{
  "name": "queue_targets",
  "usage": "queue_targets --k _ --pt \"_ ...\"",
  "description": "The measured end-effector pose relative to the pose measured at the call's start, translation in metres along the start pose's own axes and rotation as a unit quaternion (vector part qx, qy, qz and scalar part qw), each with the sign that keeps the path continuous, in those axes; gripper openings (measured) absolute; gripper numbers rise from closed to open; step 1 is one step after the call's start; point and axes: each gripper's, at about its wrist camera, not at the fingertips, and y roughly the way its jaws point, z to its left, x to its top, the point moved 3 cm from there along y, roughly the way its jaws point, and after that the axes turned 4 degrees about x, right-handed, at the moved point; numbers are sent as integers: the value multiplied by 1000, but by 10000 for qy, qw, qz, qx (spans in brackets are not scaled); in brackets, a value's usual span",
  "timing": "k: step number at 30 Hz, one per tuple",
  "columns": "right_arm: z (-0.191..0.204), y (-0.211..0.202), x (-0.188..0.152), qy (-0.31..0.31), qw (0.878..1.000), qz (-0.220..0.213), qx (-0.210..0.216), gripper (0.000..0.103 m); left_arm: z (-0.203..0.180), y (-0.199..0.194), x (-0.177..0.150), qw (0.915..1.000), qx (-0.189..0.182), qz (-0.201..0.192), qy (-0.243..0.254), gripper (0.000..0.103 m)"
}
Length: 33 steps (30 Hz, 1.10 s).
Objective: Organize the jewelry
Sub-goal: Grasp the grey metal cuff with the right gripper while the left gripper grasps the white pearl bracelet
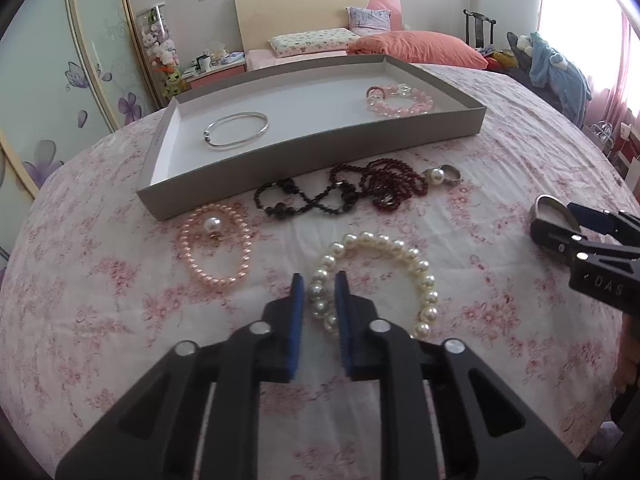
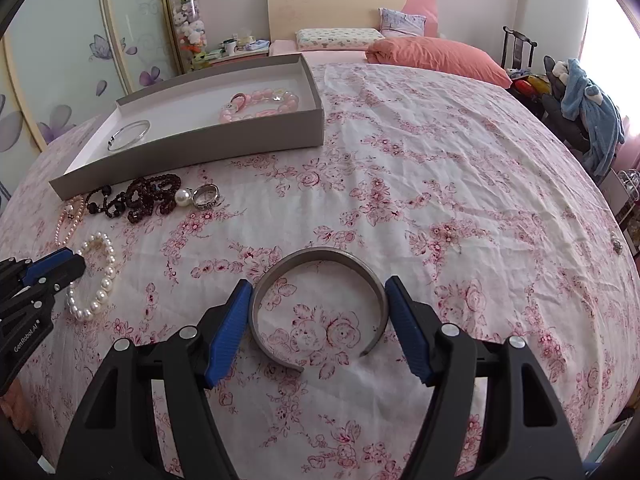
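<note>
A white pearl bracelet [image 1: 372, 276] is being clamped between the blue pads of the left gripper [image 1: 320, 292] on the flowered bedspread [image 2: 440, 168]. A metal cuff bangle [image 2: 320, 304] is being gripped across its width by the right gripper [image 2: 318, 308], away from the grey tray [image 1: 304, 156].

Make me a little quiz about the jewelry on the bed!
1. True or false: the grey tray has nothing in it.
2. What is the left gripper pinching? A) dark beads B) white pearl bracelet C) a ring
3. Name the thing between the right gripper's fingers.

Key: 1) False, it holds a silver bangle and a pink bead bracelet. 2) B. 3) The metal cuff.
</note>
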Motion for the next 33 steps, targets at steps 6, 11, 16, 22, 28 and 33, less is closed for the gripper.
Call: queue_targets --k 6,11,16,22,28,33 --pt "11 1 0 -108 9999 12 112 68 37 -6 -13 9995 225 75 -206 15" --pt "26 3 0 -264 9994 22 227 68 63 -12 -22 9985 247 160 -464 38" --pt "30 4 0 -302 9992 32 249 69 63 -14 -25 9983 50 120 -574 44" --pt "30 4 0 -315 9992 30 246 68 54 -15 -25 9987 20 74 -505 18" --pt "30 3 0 -282 9992 14 285 68 53 -15 -23 9986 53 63 -518 10" --pt "27 1 1 -149 9991 -49 395 67 59 -20 -24 9978 -64 -28 -661 10"
